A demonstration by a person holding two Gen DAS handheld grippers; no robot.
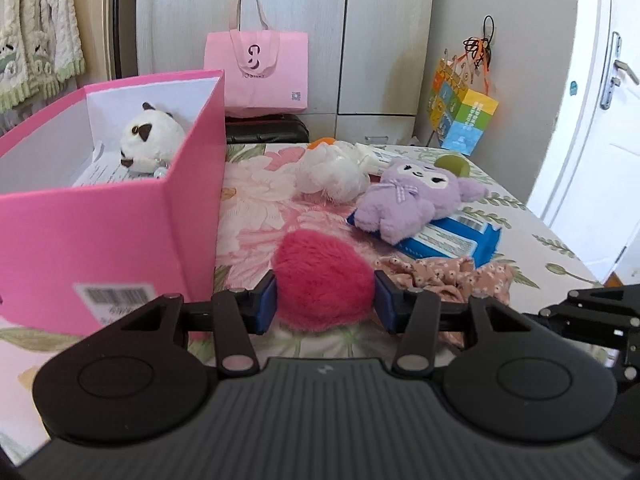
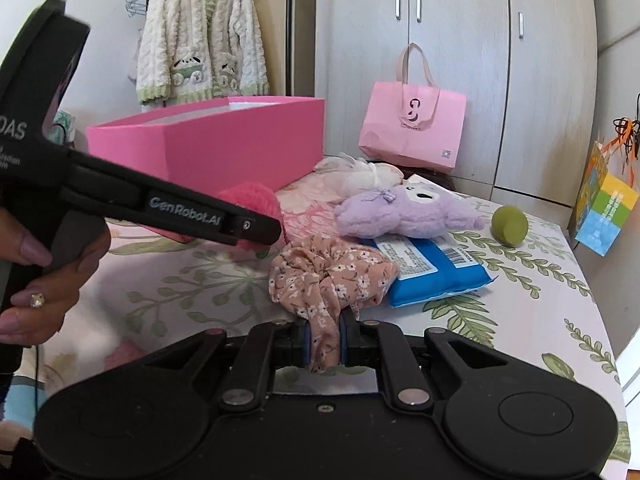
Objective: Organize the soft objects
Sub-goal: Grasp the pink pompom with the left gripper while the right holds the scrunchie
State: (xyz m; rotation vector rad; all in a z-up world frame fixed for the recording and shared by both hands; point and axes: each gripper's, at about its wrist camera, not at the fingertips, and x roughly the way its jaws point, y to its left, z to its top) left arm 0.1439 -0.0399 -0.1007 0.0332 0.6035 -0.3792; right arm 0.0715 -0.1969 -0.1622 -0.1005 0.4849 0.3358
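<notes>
Both grippers loaded, pink box on the left

Near edge: right gripper (image 2: 325, 340) is pinched narrow on the floral scrunchie (image 2: 328, 276), while left gripper (image 1: 325, 300) clamps the pink fuzzy ball (image 1: 322, 280) just right of the pink box (image 1: 108, 236). Farther back, the purple plush (image 1: 408, 200) lies on a blue pack (image 1: 452, 240), with bare floral tablecloth (image 2: 532, 320) at right.

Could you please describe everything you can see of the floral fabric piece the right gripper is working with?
The floral scrunchie is a bunched ring of thin, dusty-pink cloth printed with small white flowers. It lies crumpled on the leaf-patterned bedspread, its far edge touching the blue packet. A hanging fold is pinched in the right gripper, whose blue pads are closed on it.
</notes>
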